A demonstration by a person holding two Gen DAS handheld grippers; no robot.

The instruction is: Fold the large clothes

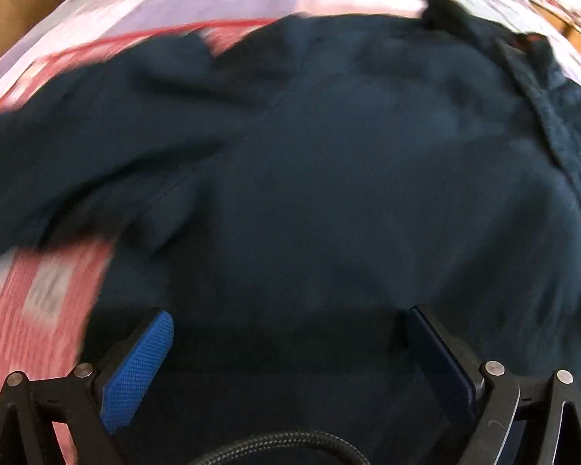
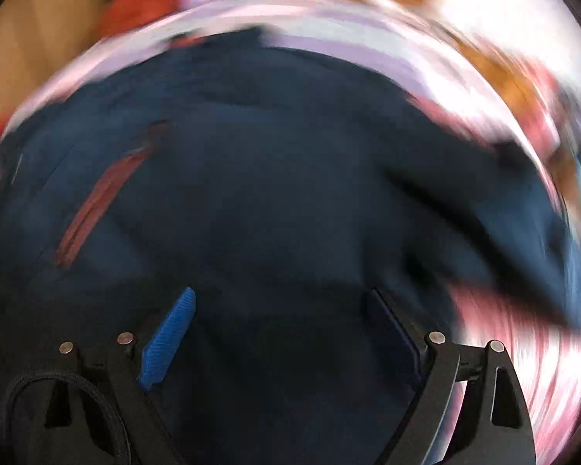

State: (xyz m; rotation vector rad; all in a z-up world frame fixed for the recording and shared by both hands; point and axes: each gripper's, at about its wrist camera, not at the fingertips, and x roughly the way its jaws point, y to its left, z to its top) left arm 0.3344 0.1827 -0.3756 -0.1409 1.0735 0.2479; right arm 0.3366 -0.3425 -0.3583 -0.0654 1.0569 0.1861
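Risk: both my grippers, left gripper (image 1: pixel 286 333) and right gripper (image 2: pixel 279 317), gape empty over the navy jacket (image 1: pixel 329 174); a blurred grab bunches extra layers.

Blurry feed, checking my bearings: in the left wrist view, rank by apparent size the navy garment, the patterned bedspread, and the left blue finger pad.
1. navy garment, fills most of the view.
2. patterned bedspread, showing round the edges.
3. blue finger pad, smallest, though nearness to the camera enlarges it.

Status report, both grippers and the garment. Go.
Left gripper open, empty. Right gripper open, empty. Dark blue garment spread on the patterned bedcover, not yet folded. Views blurred; nothing seen in the way.
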